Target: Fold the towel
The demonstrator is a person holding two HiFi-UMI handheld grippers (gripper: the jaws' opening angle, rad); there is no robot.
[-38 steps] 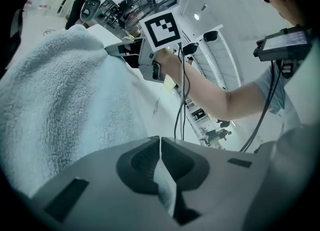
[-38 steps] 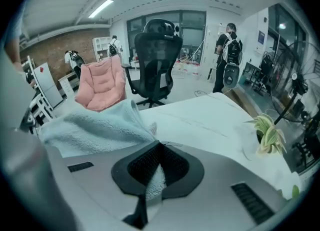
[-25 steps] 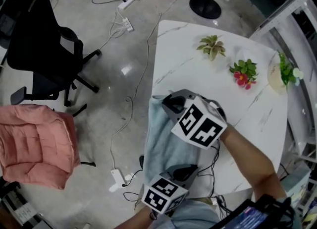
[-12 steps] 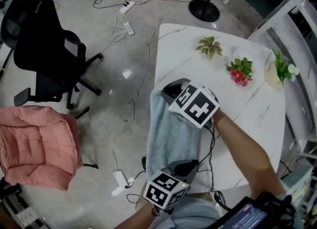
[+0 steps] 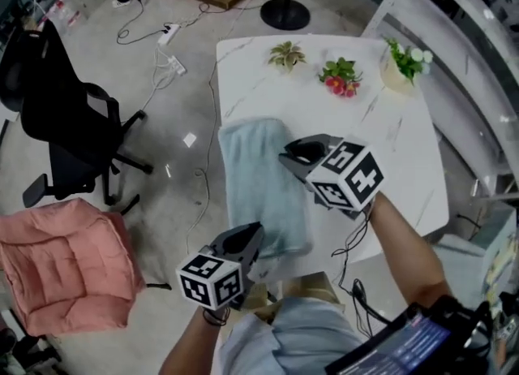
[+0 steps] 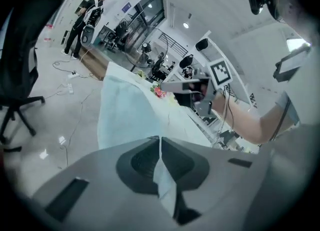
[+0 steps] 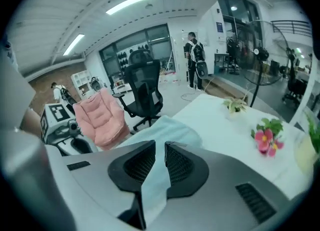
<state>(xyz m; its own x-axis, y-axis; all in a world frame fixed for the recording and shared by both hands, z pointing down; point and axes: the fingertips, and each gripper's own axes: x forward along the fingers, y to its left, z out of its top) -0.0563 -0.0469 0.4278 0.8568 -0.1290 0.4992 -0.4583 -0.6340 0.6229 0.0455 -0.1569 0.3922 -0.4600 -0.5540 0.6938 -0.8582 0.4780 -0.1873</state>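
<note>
Right gripper (image 5: 288, 155) has come off the far corner of the towel (image 5: 259, 178), jaws just been opening a crack over loose cloth, while my left gripper (image 5: 256, 234) pinches the corner nearest it: fold laid, I judge.

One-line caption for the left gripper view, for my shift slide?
Left hand-held gripper, jaws shut on the pale blue towel, facing along the white table.

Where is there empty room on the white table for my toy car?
Biggest bare patch of the table: between the towel and the right edge, nearer than the red flowers. A smaller one: between the towel's far end and the small green plant. Crowded: the far edge with plants, the left side with towel.
</note>
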